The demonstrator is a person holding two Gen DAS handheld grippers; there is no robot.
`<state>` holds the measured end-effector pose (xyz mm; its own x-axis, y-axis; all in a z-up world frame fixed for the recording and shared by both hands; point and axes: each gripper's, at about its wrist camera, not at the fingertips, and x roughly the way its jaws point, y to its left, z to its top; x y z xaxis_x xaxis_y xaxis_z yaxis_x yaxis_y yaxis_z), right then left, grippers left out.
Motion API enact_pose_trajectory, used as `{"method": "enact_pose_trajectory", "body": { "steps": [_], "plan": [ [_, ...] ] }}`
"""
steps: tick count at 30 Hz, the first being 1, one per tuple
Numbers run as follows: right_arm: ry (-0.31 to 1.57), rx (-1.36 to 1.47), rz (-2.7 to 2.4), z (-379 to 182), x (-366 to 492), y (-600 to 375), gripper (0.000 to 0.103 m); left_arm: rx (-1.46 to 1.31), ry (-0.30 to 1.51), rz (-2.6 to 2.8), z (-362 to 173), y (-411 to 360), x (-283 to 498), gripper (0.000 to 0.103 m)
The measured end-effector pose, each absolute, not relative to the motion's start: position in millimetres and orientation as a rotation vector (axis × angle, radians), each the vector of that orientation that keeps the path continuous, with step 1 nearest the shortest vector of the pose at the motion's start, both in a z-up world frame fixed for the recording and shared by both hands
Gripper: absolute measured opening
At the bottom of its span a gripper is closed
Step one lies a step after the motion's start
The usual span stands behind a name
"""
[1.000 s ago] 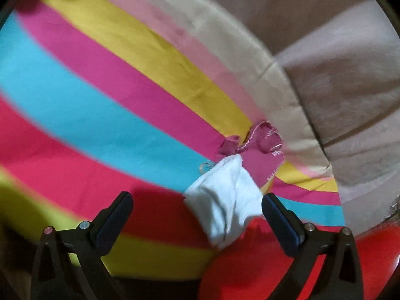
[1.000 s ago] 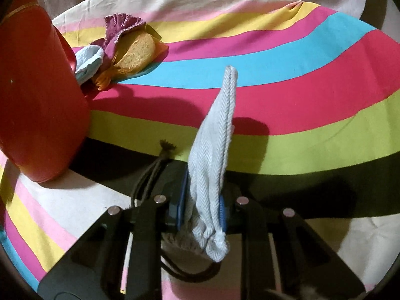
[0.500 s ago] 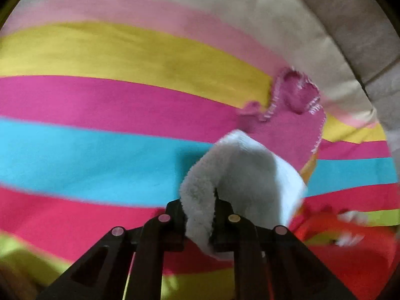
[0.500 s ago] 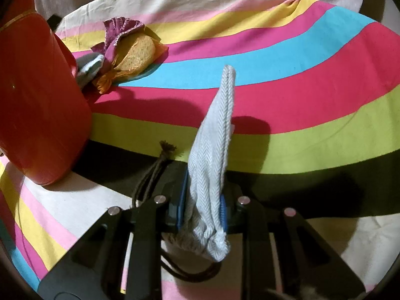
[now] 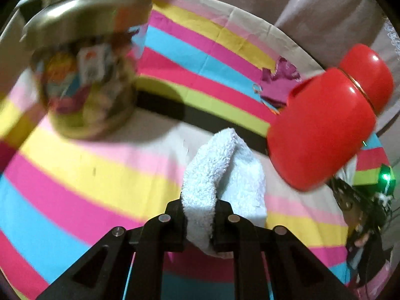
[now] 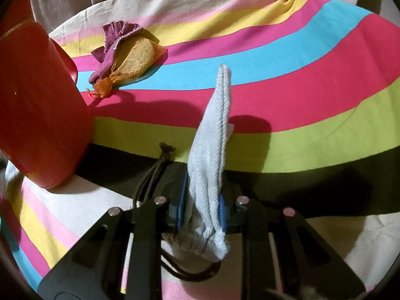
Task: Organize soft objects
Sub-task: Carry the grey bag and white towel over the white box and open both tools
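My left gripper (image 5: 198,221): jaws clamped on white terry cloth (image 5: 220,172); second ago jaws stood wide apart, cloth lying beside maroon cloth (image 5: 280,80) on striped sheet (image 5: 75,180). Cloth now lifted clear, view swung: red container (image 5: 322,135) at right, blurred gold-rimmed jar (image 5: 85,75) upper left, both newly in view. My right gripper (image 6: 202,213): jaws clamped on grey herringbone pouch (image 6: 212,147), brown drawstring (image 6: 152,175) hanging left; unchanged. White cloth gone from pile; maroon cloth over yellow mesh bag (image 6: 136,58) remains beside red container.
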<state>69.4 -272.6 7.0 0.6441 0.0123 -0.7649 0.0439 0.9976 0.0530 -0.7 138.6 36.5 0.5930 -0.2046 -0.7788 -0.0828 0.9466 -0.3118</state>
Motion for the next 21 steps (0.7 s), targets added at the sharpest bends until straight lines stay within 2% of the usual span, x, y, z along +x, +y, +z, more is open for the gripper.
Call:
{"method": "enact_pose_trajectory", "body": {
  "steps": [4,8,14,21],
  "plan": [
    [0.869,0.096,0.001,8,65,-274,0.022,-0.299,0.930,-0.081,40,124,-21,0.014],
    [0.862,0.207,0.072,20,18,-264,0.021,-0.241,0.904,-0.100,50,112,-54,0.014],
    [0.833,0.185,0.186,35,-52,-228,0.021,-0.251,0.913,-0.120,47,107,-83,0.014],
    [0.791,0.163,0.213,54,-83,-215,0.021,-0.210,0.876,-0.153,57,82,-103,0.014]
  ]
}}
